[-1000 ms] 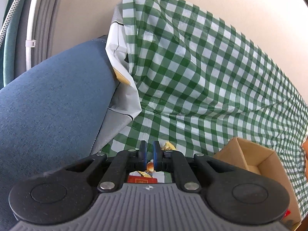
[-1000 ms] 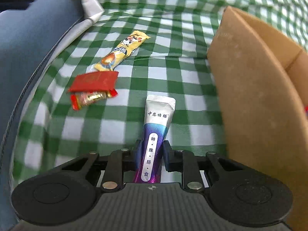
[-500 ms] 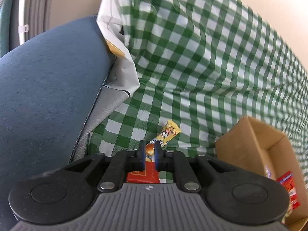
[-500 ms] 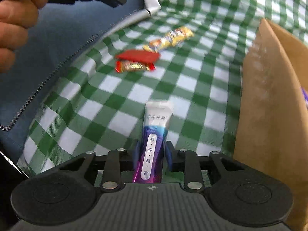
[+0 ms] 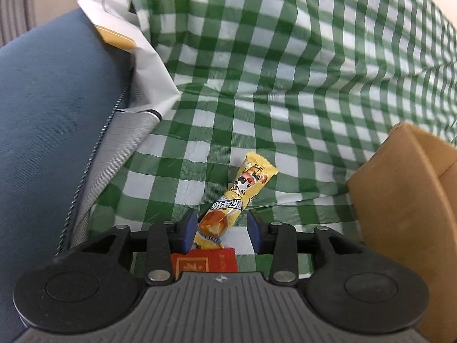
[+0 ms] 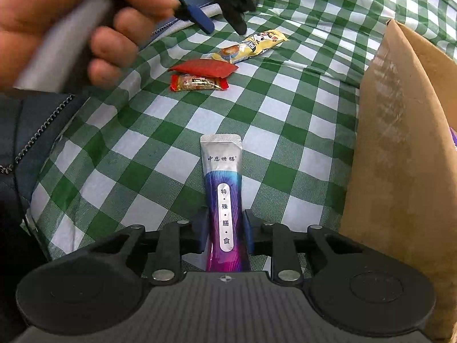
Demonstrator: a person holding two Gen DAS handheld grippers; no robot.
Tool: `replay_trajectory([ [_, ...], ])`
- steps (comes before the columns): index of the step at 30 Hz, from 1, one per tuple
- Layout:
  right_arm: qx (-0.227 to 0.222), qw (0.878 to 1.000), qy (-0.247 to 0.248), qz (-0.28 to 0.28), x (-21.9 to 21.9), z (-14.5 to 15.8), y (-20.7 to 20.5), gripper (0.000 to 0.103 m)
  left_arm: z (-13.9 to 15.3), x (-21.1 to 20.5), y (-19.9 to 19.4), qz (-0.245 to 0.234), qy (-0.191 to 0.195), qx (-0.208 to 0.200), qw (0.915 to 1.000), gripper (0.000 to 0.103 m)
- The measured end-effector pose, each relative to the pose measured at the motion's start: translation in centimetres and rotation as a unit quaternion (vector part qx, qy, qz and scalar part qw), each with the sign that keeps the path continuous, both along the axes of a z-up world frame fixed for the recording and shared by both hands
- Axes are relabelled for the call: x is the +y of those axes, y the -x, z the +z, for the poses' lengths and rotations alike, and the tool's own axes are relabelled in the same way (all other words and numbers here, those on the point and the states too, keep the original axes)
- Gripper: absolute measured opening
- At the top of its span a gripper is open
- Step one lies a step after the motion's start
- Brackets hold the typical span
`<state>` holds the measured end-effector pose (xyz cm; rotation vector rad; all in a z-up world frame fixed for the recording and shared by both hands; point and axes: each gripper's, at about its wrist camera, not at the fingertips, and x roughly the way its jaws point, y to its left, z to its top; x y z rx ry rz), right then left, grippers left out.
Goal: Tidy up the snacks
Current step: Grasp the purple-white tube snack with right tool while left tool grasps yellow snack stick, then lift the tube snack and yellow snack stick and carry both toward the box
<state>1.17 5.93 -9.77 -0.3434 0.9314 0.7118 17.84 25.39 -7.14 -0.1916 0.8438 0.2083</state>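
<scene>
My left gripper (image 5: 222, 230) is open and hovers above the near end of a yellow snack bar (image 5: 236, 203) lying on the green checked cloth; it also shows in the right wrist view (image 6: 224, 25). A red packet (image 5: 204, 261) lies just below the bar. In the right wrist view the yellow bar (image 6: 248, 46), the red packet (image 6: 204, 67) and a small red candy (image 6: 198, 83) lie together. My right gripper (image 6: 224, 237) is shut on a silver and purple stick sachet (image 6: 224, 194), beside the cardboard box (image 6: 405, 154).
The cardboard box (image 5: 400, 197) stands to the right of the snacks. A blue cushion (image 5: 48, 131) with a zip borders the cloth on the left. White cloth (image 5: 137, 54) hangs at the back left. The person's hand (image 6: 71, 20) holds the left gripper.
My left gripper has opened and come down toward the yellow bar. My right gripper has drawn back and up with the sachet held, so the left gripper and hand now fill its upper left.
</scene>
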Motion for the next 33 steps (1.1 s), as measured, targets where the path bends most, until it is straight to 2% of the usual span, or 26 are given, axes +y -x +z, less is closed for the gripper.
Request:
replay_trajectory([
  [3,0.006,1.0,-0.003,-0.014,-0.3,0.2,-0.8,0.025,-1.2,-0.3,-1.4,-0.009,-0.001,0.014,0.9999,0.043],
  [5,0.012,1.0,-0.002,-0.021,-0.5,0.1,-1.2,0.025,-1.7,-0.8,-2.0,-0.017,-0.016,0.017,0.9996,0.045],
  [13,0.012,1.0,0.004,-0.014,-0.3,-0.2,-1.0,0.026,-3.1,-1.2,-3.4,-0.021,-0.036,0.037,0.9984,0.045],
  [16,0.009,1.0,0.005,-0.013,-0.1,-0.3,-1.0,0.027,-3.2,-1.0,-3.3,-0.022,-0.052,0.041,0.9975,0.027],
  [24,0.0,1.0,-0.004,-0.015,-0.3,-0.3,-0.9,0.024,0.7,-0.5,-0.7,-0.009,-0.027,-0.015,0.9995,0.027],
  [28,-0.009,1.0,-0.009,-0.018,-0.5,0.0,-0.6,0.022,3.0,-1.0,2.2,-0.007,-0.037,-0.039,0.9985,0.027],
  [33,-0.03,0.999,-0.018,-0.013,-0.9,1.1,0.3,0.021,5.7,-1.3,5.9,0.01,-0.025,-0.072,0.997,0.027],
])
